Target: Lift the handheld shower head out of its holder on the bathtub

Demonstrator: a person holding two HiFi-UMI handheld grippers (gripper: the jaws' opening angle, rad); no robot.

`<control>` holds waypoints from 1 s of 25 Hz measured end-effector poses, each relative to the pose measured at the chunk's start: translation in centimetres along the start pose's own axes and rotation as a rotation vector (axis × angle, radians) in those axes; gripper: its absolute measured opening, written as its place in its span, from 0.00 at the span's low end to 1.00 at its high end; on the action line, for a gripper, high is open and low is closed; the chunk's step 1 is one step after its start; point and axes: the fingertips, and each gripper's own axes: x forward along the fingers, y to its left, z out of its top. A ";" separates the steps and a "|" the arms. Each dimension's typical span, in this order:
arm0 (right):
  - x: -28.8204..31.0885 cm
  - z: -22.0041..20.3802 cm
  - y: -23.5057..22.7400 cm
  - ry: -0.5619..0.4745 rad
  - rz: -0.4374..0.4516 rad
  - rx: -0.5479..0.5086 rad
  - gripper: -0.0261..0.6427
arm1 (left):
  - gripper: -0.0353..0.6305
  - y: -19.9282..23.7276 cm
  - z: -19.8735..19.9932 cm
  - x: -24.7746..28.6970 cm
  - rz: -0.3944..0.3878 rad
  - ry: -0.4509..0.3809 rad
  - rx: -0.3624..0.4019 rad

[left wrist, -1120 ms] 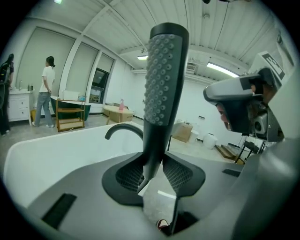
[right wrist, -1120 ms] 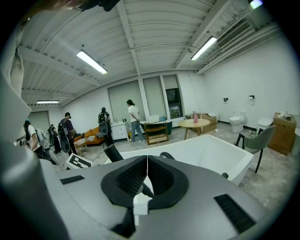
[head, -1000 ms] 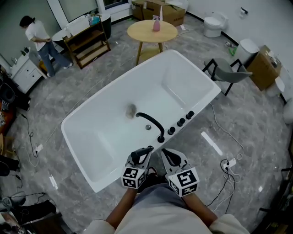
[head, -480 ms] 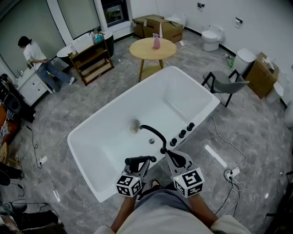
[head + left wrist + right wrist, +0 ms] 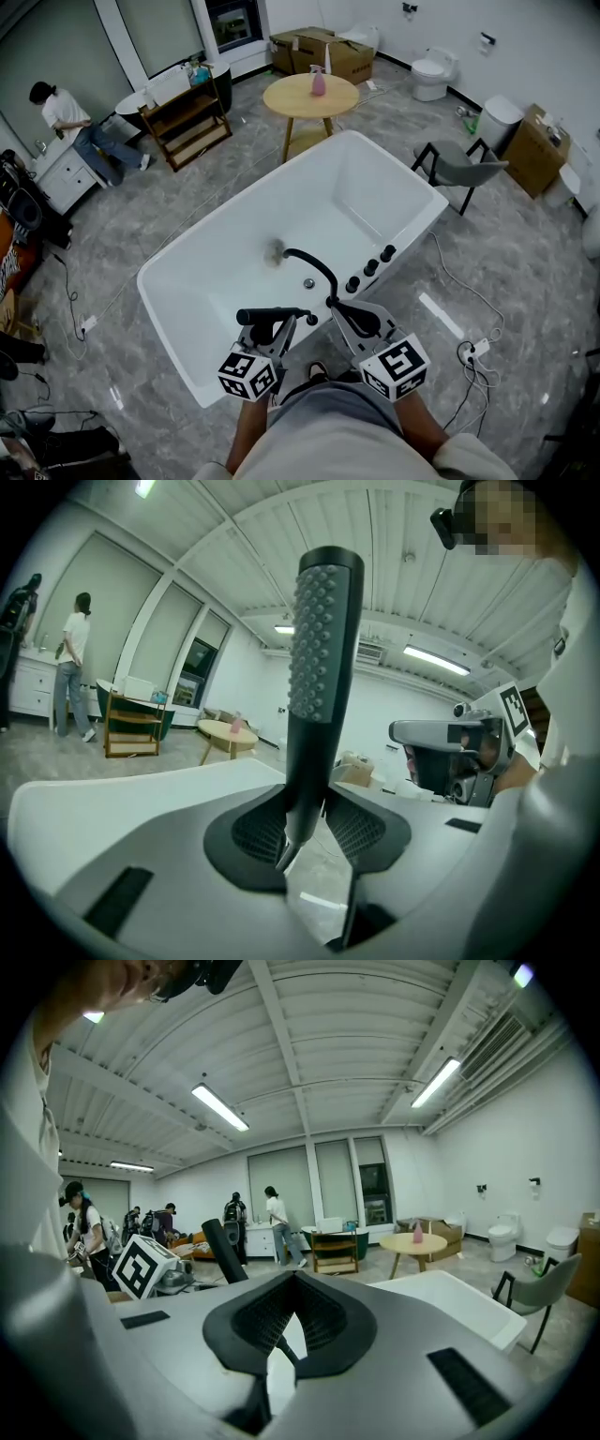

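Observation:
The black handheld shower head [image 5: 272,315] lies across my left gripper [image 5: 282,322], above the near rim of the white bathtub [image 5: 197,384]. In the left gripper view the shower head [image 5: 323,639] stands upright, its nubbed face showing, and the left gripper [image 5: 305,810] is shut on its thin lower handle. My right gripper [image 5: 341,308] hovers beside it, close to the black arched faucet [image 5: 311,262], with its tips together. In the right gripper view the right gripper [image 5: 295,1283] holds nothing I can make out; a thin dark line shows through the gap below the tips.
Three black knobs [image 5: 370,267] sit on the tub rim right of the faucet. Beyond the tub stand a round wooden table [image 5: 309,96] and a grey chair [image 5: 464,161]. A person [image 5: 58,114] stands far left. Cables [image 5: 469,342] trail on the floor at right.
Both grippers have risen above the tub rim. The shower head came up with the left gripper and now lies more level in the head view.

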 end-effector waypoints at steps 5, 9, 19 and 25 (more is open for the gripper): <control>-0.3 0.3 0.0 0.000 -0.002 0.011 0.07 | 0.26 0.4 0.9 -1.0 0.012 -0.018 -0.021; -0.9 1.3 -0.3 -0.021 0.002 0.015 0.07 | 0.26 0.2 1.1 -0.7 -0.009 -0.006 -0.026; -0.6 1.5 0.1 -0.022 0.022 0.033 0.07 | 0.26 0.8 1.0 -0.4 -0.039 -0.008 -0.061; 0.4 1.7 -0.2 -0.023 0.053 0.061 0.07 | 0.26 1.5 1.3 -0.3 -0.036 -0.004 -0.059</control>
